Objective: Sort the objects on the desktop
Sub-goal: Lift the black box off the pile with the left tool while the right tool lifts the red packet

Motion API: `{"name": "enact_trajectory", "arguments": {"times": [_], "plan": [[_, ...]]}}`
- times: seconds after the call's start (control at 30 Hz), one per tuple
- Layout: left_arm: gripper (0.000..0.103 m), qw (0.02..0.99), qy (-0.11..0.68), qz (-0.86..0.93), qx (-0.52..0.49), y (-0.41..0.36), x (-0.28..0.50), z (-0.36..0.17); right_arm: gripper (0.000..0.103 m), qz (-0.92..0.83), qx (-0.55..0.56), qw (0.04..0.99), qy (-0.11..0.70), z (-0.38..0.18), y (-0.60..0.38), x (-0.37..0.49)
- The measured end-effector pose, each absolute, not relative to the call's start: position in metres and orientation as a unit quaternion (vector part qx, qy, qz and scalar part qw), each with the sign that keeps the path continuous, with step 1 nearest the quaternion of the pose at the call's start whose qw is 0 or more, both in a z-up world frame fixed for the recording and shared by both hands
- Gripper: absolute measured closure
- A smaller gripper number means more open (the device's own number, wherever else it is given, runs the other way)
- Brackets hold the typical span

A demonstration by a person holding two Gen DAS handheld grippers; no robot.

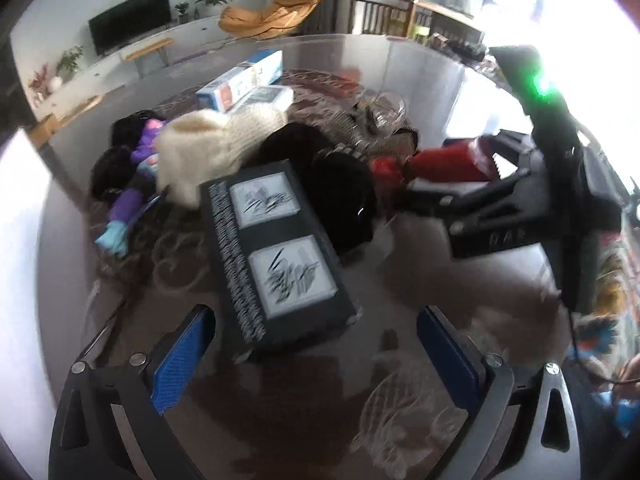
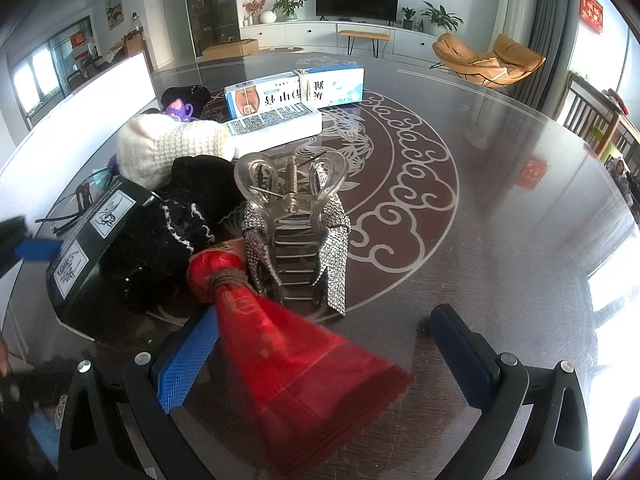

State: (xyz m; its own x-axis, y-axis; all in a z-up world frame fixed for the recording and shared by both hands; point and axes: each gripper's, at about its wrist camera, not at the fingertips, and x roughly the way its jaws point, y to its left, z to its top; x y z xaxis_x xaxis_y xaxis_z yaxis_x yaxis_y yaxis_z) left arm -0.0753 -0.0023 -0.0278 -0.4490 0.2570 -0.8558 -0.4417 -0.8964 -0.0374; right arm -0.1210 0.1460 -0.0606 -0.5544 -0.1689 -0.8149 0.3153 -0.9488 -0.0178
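Observation:
A pile of objects lies on a dark glass table point(image 2: 500, 200). My left gripper point(image 1: 316, 344) is open, its blue pads either side of the near end of a dark box with two white sketch panels point(image 1: 276, 248), not touching it. My right gripper point(image 2: 324, 344) is open around a red drawstring pouch point(image 2: 288, 352), which lies against the left pad. That pouch point(image 1: 444, 164) and the right gripper point(image 1: 404, 186) also show in the left wrist view. A clear rhinestone hair claw point(image 2: 296, 216), black knit cloth point(image 2: 176, 232) and a cream knit hat point(image 2: 160, 148) sit just beyond.
Blue-and-white medicine boxes point(image 2: 288, 96) lie further back on the table. A purple toy point(image 1: 132, 184) lies at the left of the pile. A white panel point(image 2: 80, 112) borders the table's left side. A living room with TV and orange chair lies beyond.

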Motion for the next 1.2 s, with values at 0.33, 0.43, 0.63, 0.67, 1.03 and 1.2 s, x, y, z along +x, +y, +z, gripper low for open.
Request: {"name": "enact_trajectory", "arguments": {"times": [0.33,0.43,0.63,0.67,1.03,1.2], "plan": [[0.000,0.138,0.037,0.850,-0.508,0.001,-0.116,-0.029,0.000,-0.878,0.451,0.138,0.081,-0.060,0.146,-0.121],[0.000,0.130,0.022,0.845,-0.518,0.009,-0.122,-0.040,0.000,-0.878,0.451,0.138,0.081,-0.061,0.146,-0.121],[0.000,0.101,0.037,0.844,-0.526,0.013,-0.137,-0.048,0.000,-0.878,0.451,0.138,0.081,-0.061,0.146,-0.122],[0.000,0.103,0.033,0.844,-0.526,0.012,-0.139,-0.048,0.000,-0.878,0.451,0.139,0.079,-0.060,0.147,-0.121],[0.000,0.125,0.073,0.845,-0.515,0.017,-0.140,-0.050,0.000,-0.878,0.451,0.138,0.079,-0.062,0.146,-0.123],[0.042,0.128,0.074,0.858,-0.493,0.011,-0.129,-0.041,0.000,-0.878,0.451,0.138,0.079,-0.062,0.146,-0.123]]}}
